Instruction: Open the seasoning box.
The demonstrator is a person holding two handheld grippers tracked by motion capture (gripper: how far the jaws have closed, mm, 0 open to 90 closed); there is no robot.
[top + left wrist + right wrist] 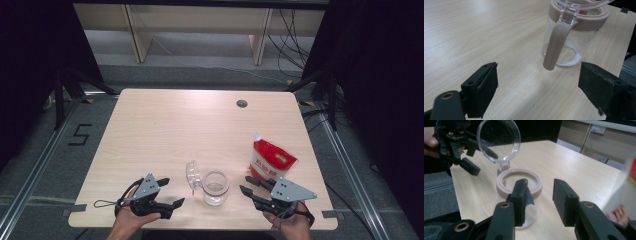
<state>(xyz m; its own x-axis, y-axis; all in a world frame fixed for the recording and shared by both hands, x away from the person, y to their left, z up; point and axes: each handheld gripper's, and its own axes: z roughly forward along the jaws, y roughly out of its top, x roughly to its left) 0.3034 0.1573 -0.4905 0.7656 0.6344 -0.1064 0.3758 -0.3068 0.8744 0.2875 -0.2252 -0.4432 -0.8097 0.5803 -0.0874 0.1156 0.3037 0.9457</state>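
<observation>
A clear jar (216,188) with a pink rim stands near the table's front edge, and its round clear lid (192,175) is flipped open to its left. A thin white layer lies on the jar's bottom (571,60). A red and white bag (270,161) stands upright to the jar's right. My left gripper (172,192) rests open left of the jar, its jaws pointing at the jar's pink clasp (554,47). My right gripper (246,184) is open between jar and bag, with nothing between its jaws. In the right gripper view the jar's rim (510,175) sits just beyond my right gripper (541,192).
The wooden table (200,125) has a round cable hole (242,104) at the far right. Pale wooden furniture legs (140,35) and cables (292,40) lie on the floor behind it. Dark curtains hang on both sides.
</observation>
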